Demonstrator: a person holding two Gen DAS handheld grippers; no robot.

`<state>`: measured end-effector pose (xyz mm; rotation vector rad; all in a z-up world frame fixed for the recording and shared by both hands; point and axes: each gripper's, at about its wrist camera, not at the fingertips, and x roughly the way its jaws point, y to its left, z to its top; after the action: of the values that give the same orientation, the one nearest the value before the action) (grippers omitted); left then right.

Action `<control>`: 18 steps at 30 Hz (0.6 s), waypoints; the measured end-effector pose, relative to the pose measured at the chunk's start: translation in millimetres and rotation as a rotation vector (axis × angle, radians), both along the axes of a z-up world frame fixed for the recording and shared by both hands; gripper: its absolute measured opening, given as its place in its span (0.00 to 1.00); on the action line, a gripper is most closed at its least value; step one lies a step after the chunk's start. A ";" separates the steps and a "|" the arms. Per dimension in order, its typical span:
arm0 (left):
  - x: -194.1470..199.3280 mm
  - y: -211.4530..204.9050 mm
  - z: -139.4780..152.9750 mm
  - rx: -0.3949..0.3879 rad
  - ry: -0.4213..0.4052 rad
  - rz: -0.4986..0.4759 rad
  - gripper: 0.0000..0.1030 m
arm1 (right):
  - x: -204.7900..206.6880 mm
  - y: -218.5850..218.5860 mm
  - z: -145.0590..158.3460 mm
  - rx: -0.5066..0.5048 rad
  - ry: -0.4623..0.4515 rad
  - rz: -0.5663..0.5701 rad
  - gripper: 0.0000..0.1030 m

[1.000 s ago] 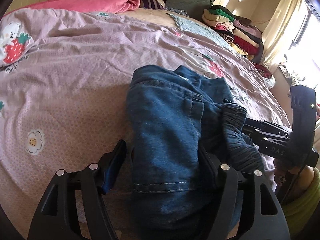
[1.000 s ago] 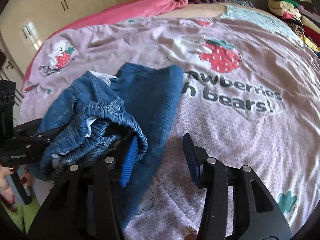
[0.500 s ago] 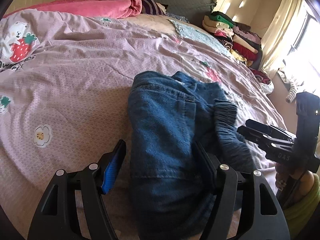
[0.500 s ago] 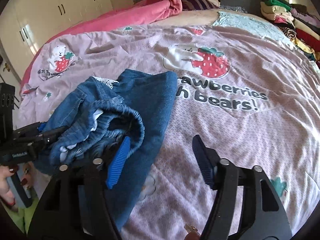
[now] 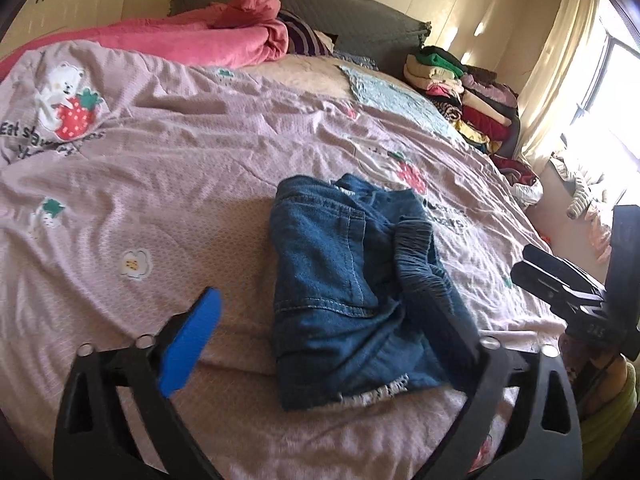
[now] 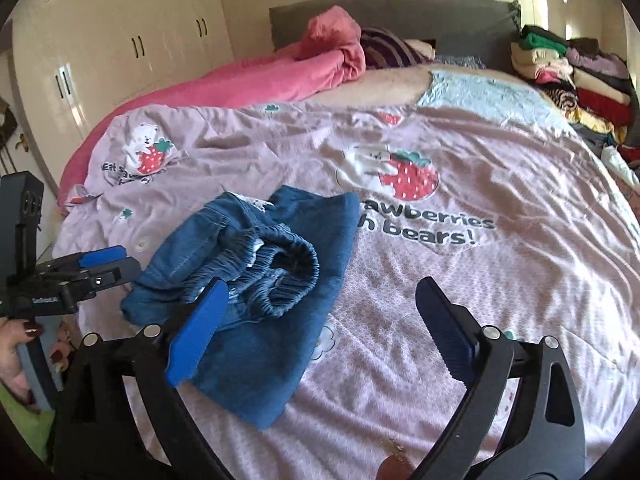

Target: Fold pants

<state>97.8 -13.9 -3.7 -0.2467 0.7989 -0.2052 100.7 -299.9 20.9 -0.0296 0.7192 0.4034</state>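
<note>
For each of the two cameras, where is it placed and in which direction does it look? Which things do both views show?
Left wrist: sits on the left gripper, looking down along its opening fingers at the jeans on the bedspread; the right gripper shows at the right edge.
Right wrist: sits on the right gripper, its jaws opening, jeans partly behind the left finger; the left gripper and a hand show at the left edge.
Shared: jeans, bedspread, pink blanket, clothes pile.
</note>
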 end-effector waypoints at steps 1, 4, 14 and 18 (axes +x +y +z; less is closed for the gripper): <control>-3.0 0.6 3.0 0.001 -0.006 0.002 0.95 | -3.4 -0.3 2.6 -0.001 -0.009 -0.001 0.89; -14.6 1.2 15.5 0.021 -0.033 0.018 0.96 | -14.1 -1.5 10.6 0.002 -0.034 -0.005 0.90; -53.5 2.6 42.7 0.058 -0.095 0.034 0.96 | -54.7 -2.9 36.7 -0.003 -0.113 0.002 0.91; -69.6 2.4 48.0 0.069 -0.105 0.028 0.96 | -72.8 -5.3 46.4 -0.015 -0.148 0.009 0.91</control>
<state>28.2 -11.5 44.3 -0.1803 0.6966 -0.1626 27.9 -305.2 67.3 -0.0756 0.5763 0.4002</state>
